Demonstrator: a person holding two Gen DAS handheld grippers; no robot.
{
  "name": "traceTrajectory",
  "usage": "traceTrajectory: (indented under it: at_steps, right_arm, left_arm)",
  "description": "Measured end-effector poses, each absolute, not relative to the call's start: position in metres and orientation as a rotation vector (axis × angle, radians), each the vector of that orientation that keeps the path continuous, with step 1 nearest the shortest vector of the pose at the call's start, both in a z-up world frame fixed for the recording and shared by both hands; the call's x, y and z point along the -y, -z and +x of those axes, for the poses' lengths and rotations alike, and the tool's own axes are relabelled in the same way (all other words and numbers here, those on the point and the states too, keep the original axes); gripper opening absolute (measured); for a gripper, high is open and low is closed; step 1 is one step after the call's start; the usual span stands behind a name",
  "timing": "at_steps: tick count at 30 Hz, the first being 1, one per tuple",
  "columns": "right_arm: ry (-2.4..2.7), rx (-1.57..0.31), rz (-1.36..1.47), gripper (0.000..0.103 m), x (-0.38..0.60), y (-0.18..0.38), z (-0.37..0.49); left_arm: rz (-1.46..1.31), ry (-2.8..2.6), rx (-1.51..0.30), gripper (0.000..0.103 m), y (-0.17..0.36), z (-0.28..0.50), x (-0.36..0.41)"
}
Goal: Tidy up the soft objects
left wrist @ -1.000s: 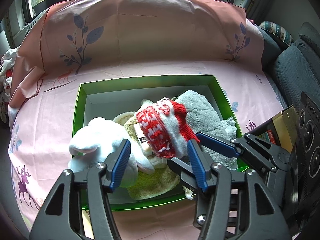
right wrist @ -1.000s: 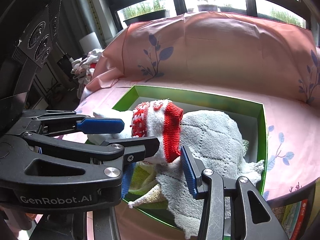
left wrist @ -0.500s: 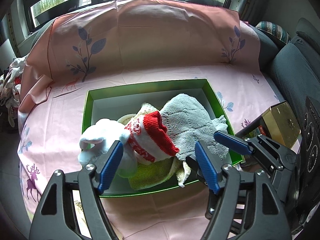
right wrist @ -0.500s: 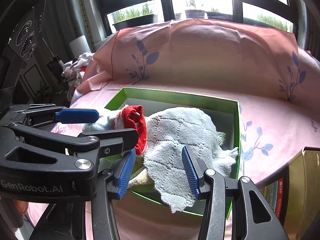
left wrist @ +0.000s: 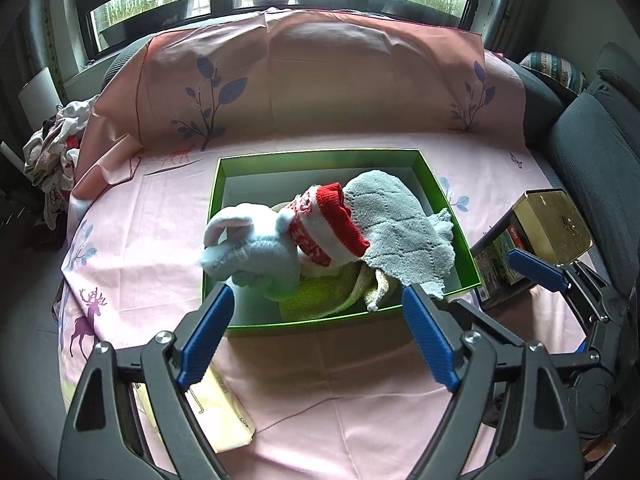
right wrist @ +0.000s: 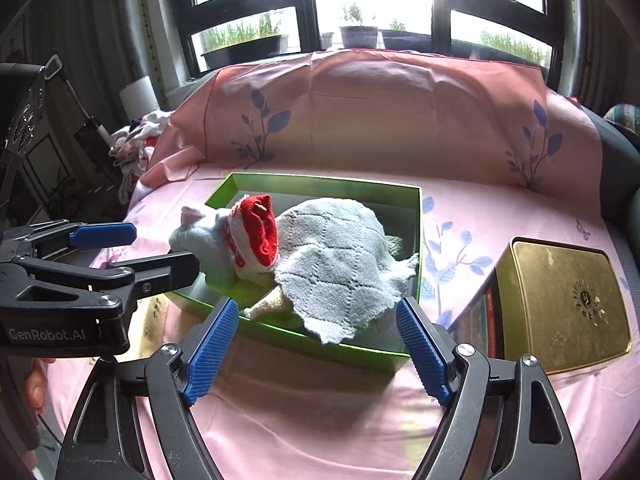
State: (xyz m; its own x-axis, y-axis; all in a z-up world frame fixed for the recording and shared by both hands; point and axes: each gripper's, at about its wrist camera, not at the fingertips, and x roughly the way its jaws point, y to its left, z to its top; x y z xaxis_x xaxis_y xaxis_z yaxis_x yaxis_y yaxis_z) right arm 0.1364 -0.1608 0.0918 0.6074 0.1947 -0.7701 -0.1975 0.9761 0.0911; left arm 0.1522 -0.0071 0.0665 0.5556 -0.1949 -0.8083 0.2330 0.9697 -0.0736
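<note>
Both tongs, left gripper point(left wrist: 316, 334) and right gripper point(right wrist: 316, 340), stand wide apart and empty. Just ahead of them, the shallow green cardboard box point(left wrist: 316, 157) corrals the red-and-white knitted hat point(left wrist: 326, 226), grey diamond-knit cloth point(left wrist: 404, 228) and white plush toy point(left wrist: 250, 246), heaped loosely, probably because soft things sprawl otherwise.

Knitted grey cloth point(right wrist: 332, 256), glossy green box point(right wrist: 320, 188), brushed gold tin point(right wrist: 568, 300).

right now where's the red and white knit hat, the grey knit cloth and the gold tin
red and white knit hat point(left wrist: 326, 226): left wrist view, on its striped middle
grey knit cloth point(right wrist: 332, 256): right wrist view, on the diamond-patterned middle
gold tin point(right wrist: 568, 300): right wrist view, on the lid's centre
</note>
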Motion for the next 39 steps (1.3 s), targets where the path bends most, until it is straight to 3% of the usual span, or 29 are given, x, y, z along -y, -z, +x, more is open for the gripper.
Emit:
traceTrajectory:
  at_steps: [13, 15, 16, 18, 39]
  right_arm:
    - [-0.197, -0.895, 0.043, 0.082, 0.173, -0.124, 0.105]
    - [-0.198, -0.883, 0.048, 0.085, 0.173, -0.13, 0.1]
    - [-0.196, -0.88, 0.05, 0.088, 0.173, -0.131, 0.099]
    - [-0.189, -0.877, 0.054, 0.094, 0.173, -0.133, 0.096]
    - [-0.062, -0.963, 0.039, 0.094, 0.199, -0.114, 0.066]
  left_arm:
    - [0.003, 0.202, -0.958, 0.088, -0.095, 0.114, -0.024]
    - [0.002, 0.187, -0.947, 0.101, -0.101, 0.107, -0.03]
    - [-0.003, 0.182, -0.933, 0.102, -0.104, 0.103, -0.032]
    - [-0.011, 0.187, -0.931, 0.102, -0.107, 0.097, -0.035]
    - [0.02, 0.138, -0.903, 0.102, -0.079, 0.059, 0.005]
